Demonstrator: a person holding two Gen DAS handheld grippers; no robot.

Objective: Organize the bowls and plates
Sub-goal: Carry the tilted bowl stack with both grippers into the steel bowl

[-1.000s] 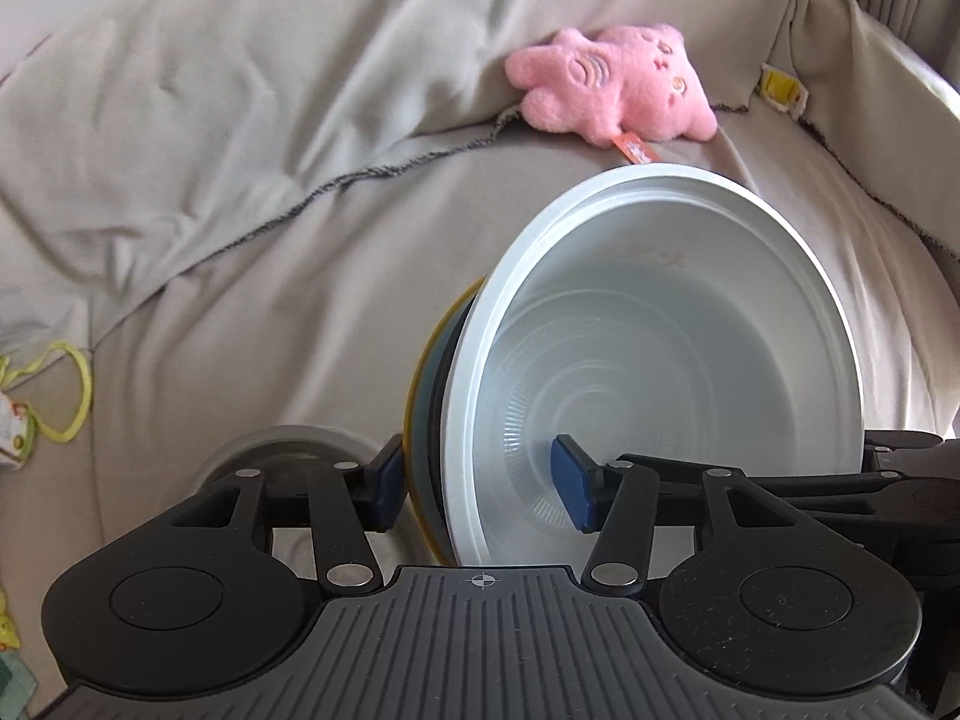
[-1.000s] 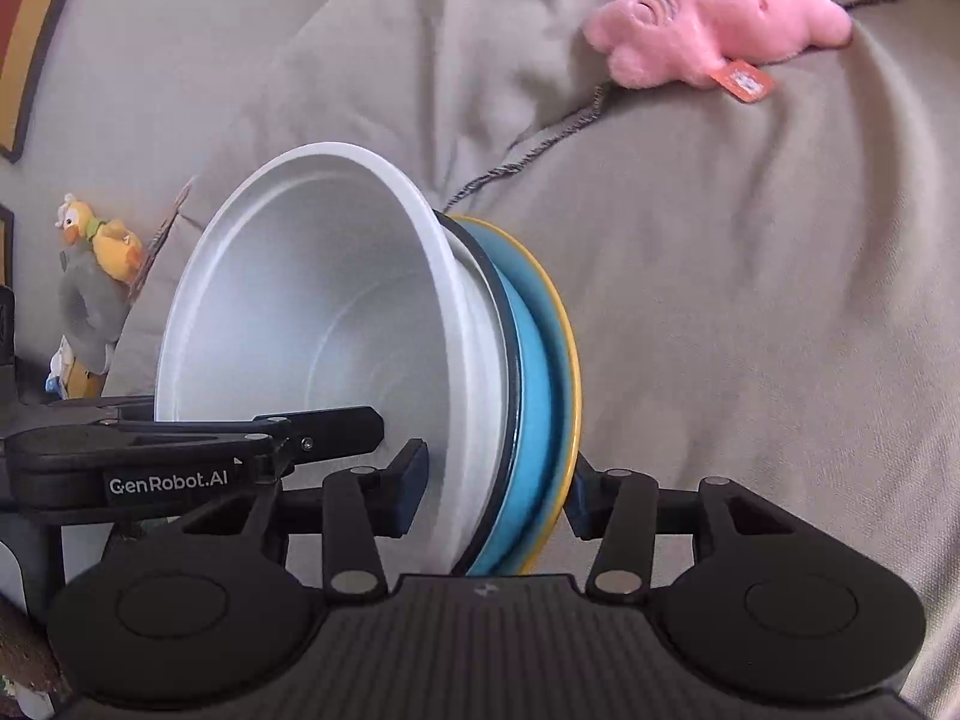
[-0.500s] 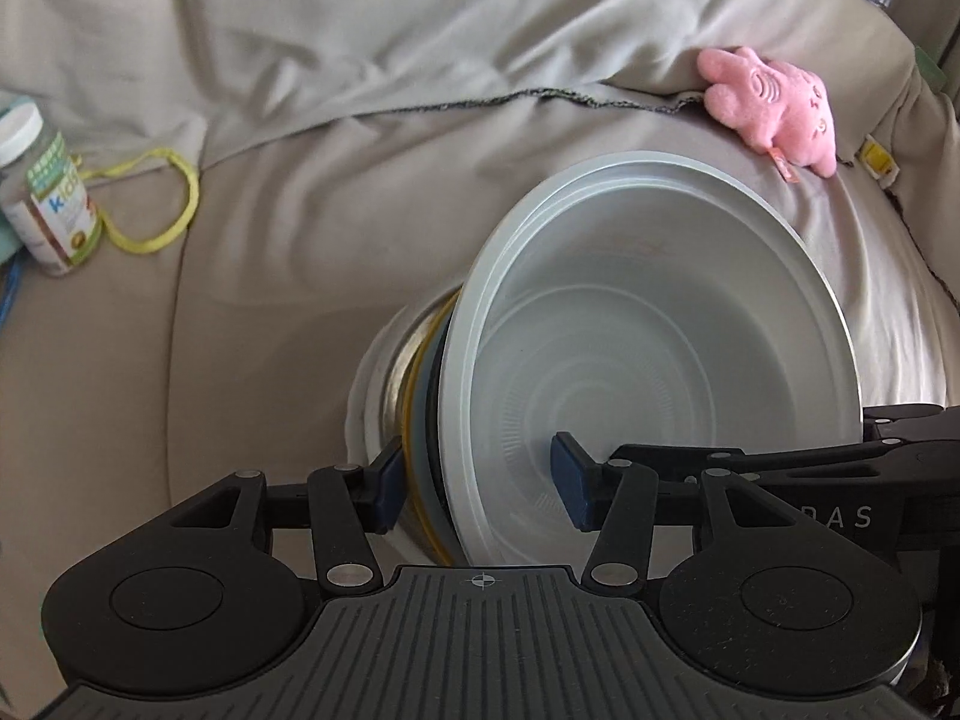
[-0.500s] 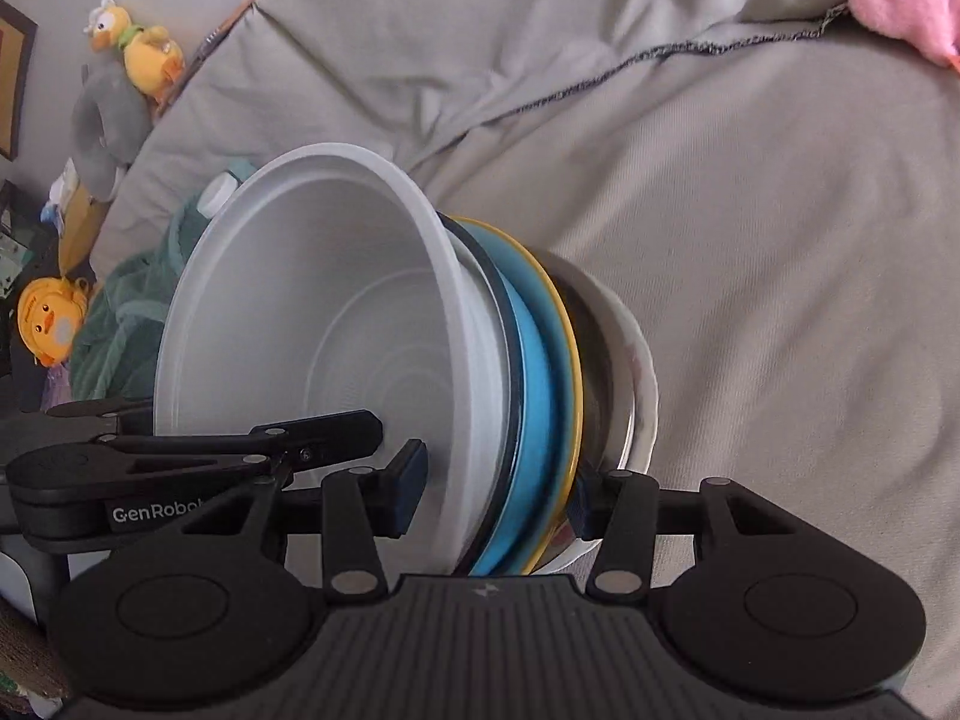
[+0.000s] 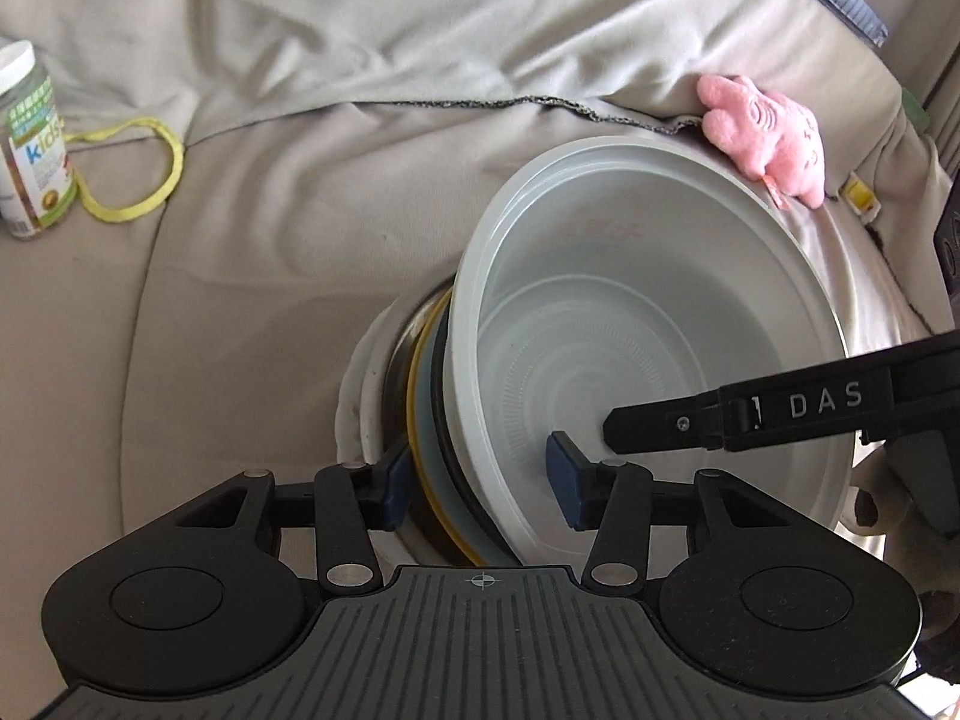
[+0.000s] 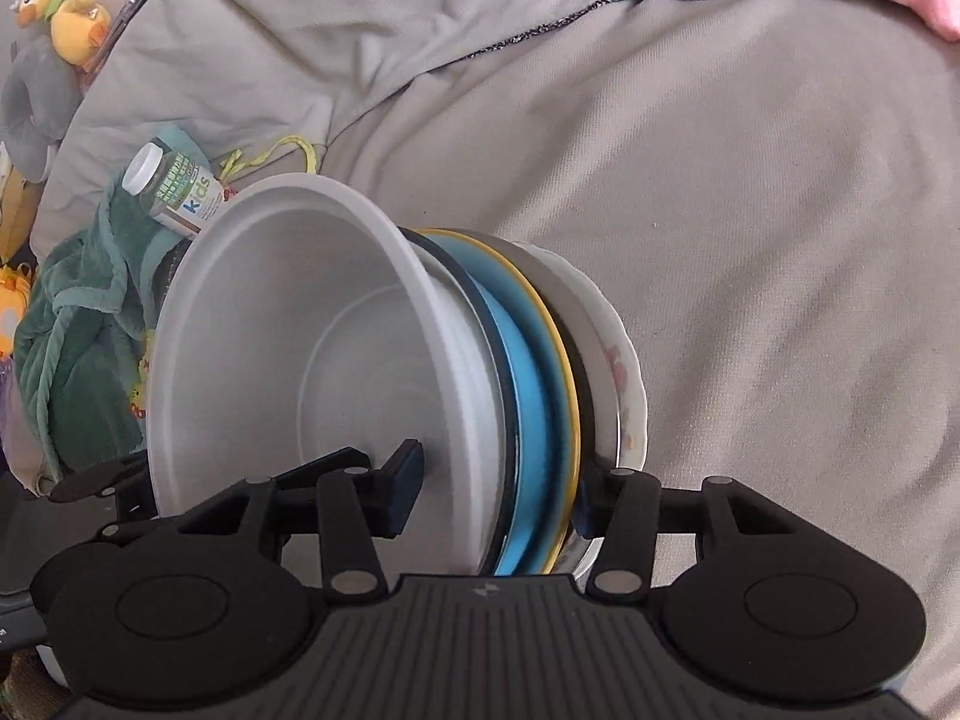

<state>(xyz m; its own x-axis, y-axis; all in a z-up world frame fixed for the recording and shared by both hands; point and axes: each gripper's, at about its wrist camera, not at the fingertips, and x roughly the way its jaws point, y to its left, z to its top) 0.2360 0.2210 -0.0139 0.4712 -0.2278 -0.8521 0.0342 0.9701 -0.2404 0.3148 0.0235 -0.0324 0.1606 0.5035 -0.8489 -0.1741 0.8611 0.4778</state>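
Observation:
A stack of dishes is held on edge above a grey sofa: a white plastic bowl (image 5: 648, 324) in front, then a black-rimmed piece, a blue plate with a yellow rim (image 6: 534, 372), a metal bowl and a white floral plate (image 6: 624, 372) behind. My left gripper (image 5: 480, 474) is shut on the stack's rim, one finger inside the white bowl, one behind the plates. My right gripper (image 6: 492, 492) is shut on the opposite rim in the same way. The white bowl also shows in the right wrist view (image 6: 288, 336).
The grey sofa cover (image 5: 240, 252) lies under the stack. A pink plush toy (image 5: 768, 132) sits at the back right. A vitamin bottle (image 5: 30, 138) and a yellow cord (image 5: 138, 204) lie at the left. A green towel (image 6: 78, 348) and plush ducks (image 6: 60, 18) are at the far left.
Both grippers have carried the stack leftward and down toward the sofa. The metal bowl and floral plate now show at the back of the stack. The pink toy has shifted right.

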